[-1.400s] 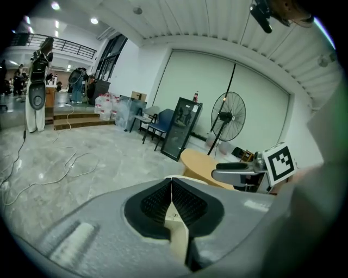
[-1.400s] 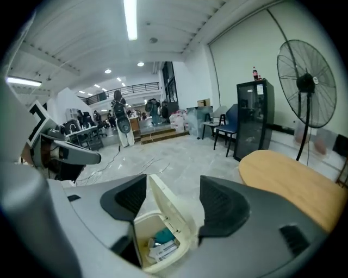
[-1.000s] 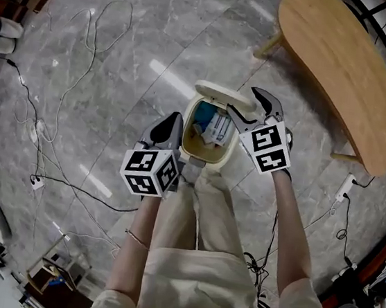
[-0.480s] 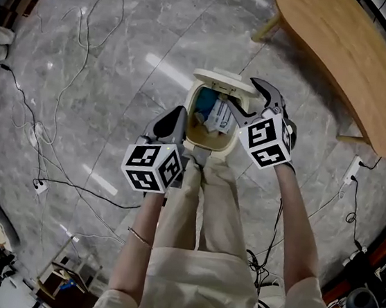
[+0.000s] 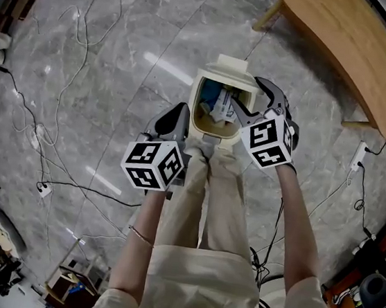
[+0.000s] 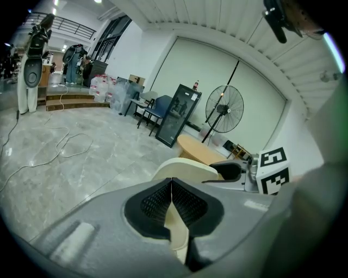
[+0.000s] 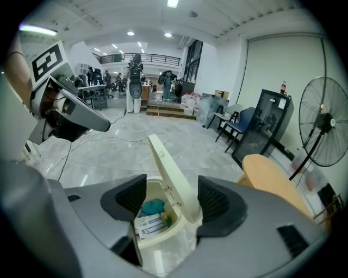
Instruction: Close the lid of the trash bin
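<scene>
**Progress.** The task is not yet done. The bin (image 5: 212,137) stands on the floor just ahead of the person's legs. Its lid (image 5: 229,68) is raised, hinged at the bin's far edge, and the opening is fully exposed. Neither gripper is seen touching the lid. The whole swing down onto the rim is judged to remain.

**Grippers.** The right gripper (image 5: 246,92) hangs over the bin's right side with its jaws spread. The lid appears in the gap between them but clear of both pads. The left gripper (image 5: 179,110) sits by the bin's near left corner with its jaws pressed together at the tips. Cream plastic shows through the slit below the tips; it looks like the bin beyond rather than anything held.

**Differences between views.**
- The head view alone gives the layout, with both grippers flanking the bin.
- The right gripper view alone shows the lid edge-on, leaning slightly back from the bin, with the rubbish (image 7: 149,217) inside.
- The left gripper view shows only the lid's curved back and confirms those jaws are together.
</scene>
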